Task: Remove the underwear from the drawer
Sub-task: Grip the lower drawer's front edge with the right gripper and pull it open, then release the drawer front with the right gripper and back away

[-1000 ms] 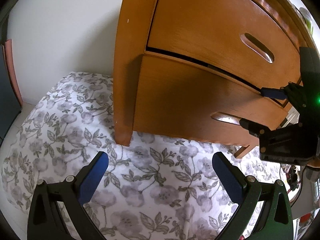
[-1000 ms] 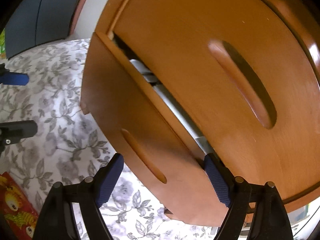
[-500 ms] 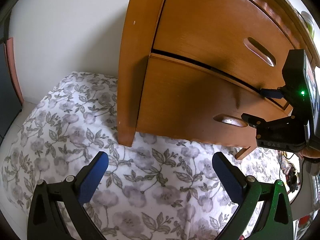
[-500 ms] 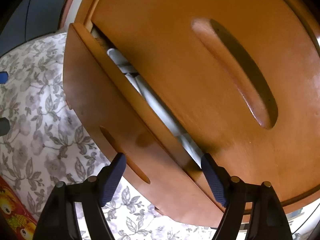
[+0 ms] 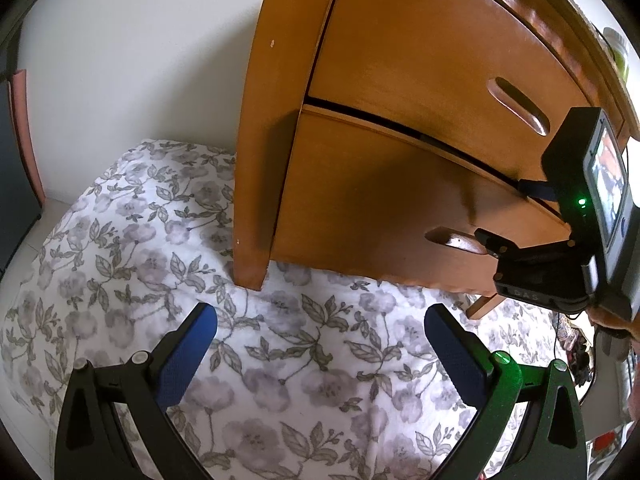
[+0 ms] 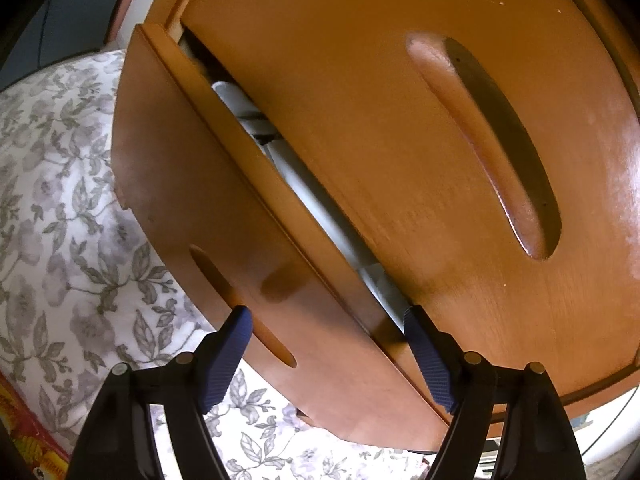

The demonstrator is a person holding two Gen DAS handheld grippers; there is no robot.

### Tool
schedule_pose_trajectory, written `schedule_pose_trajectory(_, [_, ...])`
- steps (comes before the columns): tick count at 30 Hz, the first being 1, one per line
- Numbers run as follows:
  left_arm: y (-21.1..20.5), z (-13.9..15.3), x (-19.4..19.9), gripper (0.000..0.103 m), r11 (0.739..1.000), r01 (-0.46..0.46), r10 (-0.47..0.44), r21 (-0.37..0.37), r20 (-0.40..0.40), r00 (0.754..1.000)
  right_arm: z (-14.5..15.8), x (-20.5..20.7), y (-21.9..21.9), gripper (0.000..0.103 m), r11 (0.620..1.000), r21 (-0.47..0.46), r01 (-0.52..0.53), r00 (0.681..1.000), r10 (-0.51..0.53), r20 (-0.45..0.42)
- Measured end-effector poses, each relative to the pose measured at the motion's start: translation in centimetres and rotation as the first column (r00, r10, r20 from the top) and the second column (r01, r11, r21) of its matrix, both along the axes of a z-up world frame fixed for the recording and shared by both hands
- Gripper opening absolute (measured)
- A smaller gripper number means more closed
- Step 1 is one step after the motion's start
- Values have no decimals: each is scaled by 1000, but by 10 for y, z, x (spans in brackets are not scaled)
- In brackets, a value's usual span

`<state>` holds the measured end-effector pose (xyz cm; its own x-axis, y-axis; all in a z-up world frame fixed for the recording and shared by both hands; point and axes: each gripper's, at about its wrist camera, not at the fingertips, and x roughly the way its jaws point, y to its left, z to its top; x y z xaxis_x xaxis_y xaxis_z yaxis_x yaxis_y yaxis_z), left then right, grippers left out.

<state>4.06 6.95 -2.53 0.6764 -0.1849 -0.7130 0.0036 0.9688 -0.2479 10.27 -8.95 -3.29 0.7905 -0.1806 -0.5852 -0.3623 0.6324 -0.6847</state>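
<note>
A wooden nightstand has its lower drawer (image 5: 380,208) (image 6: 192,184) pulled out a little beneath the shut upper drawer (image 5: 420,60) (image 6: 360,100). In the gap between them, pale white and grey folded fabric (image 6: 304,188) shows; I cannot tell if it is underwear. My right gripper (image 6: 326,316) (image 5: 512,214) is open and straddles the top edge of the lower drawer's front. One finger is in the gap behind the front, the other in front beside the handle slot (image 6: 208,264). My left gripper (image 5: 320,314) hangs open over the floral cloth and holds nothing.
A grey floral cloth (image 5: 280,360) (image 6: 48,160) covers the floor around the nightstand's leg (image 5: 250,264). A white wall (image 5: 140,60) stands to the left, with a dark panel (image 5: 16,180) at the far left. A red box (image 6: 28,432) lies at the lower left.
The lower drawer has slid out a little further, so more pale fabric shows in the gap. My right gripper has tilted while staying hooked over the drawer front. The left gripper stays open.
</note>
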Motion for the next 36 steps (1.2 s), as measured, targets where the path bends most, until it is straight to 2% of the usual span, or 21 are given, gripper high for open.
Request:
schedule_pose_trajectory(8, [4, 3, -1, 103, 1000, -6, 6, -10, 3, 1000, -7, -4, 7, 80, 999, -36, 11, 1000, -10, 22])
schedule_pose_trajectory(19, [4, 13, -7, 103, 1000, -11, 11, -18, 15, 1000, 3, -34, 2, 80, 1000, -13, -18, 1000, 18, -8])
schedule_pose_trajectory(26, [10, 19, -15, 103, 1000, -20, 20, -1, 5, 1000, 7, -56, -2, 80, 1000, 13, -25, 999, 25, -21])
schedule_pose_trajectory(36, [6, 25, -31, 103, 999, 16, -15, 50, -30, 999, 10, -87, -4, 80, 999, 40, -33, 999, 34, -28])
